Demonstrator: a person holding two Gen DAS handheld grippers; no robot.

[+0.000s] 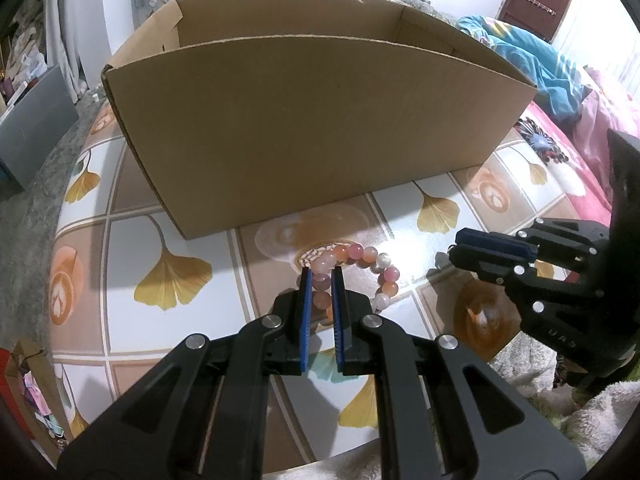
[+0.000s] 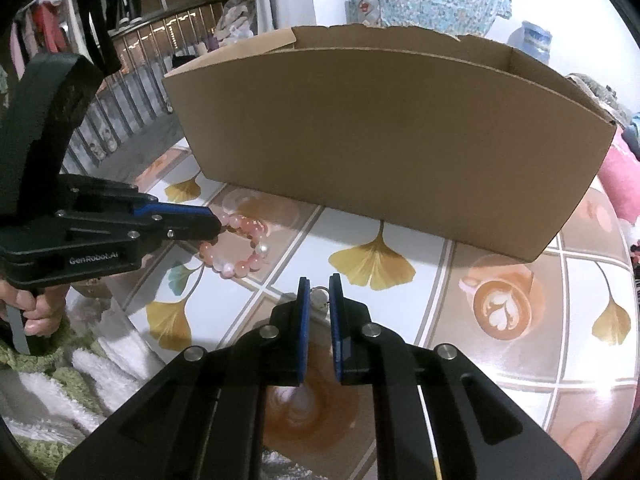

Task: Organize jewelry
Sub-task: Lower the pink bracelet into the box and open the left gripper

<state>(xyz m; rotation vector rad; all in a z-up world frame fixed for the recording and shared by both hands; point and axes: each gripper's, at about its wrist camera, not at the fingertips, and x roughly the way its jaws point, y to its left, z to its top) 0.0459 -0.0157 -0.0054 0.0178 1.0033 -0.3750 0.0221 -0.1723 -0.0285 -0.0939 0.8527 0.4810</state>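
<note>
A bracelet (image 1: 362, 250) of pink and orange beads lies on the patterned tabletop (image 1: 192, 240) in front of a cardboard box (image 1: 312, 128). My left gripper (image 1: 322, 274) is shut on the near side of the bracelet, with beads pinched between its blue pads. In the right wrist view the left gripper (image 2: 218, 222) reaches in from the left onto the bracelet (image 2: 242, 268). My right gripper (image 2: 320, 280) sits low over the table, its blue pads drawn in against a small round silver piece (image 2: 320, 296). The left wrist view has the right gripper (image 1: 454, 248) at the right, jaws together.
The open cardboard box (image 2: 384, 136) stands tall just behind both grippers. A fluffy white and green towel (image 2: 100, 360) lies at the table's near edge. A hand (image 2: 32, 312) grips the left tool's handle. Pink bedding (image 1: 560, 152) lies to the right.
</note>
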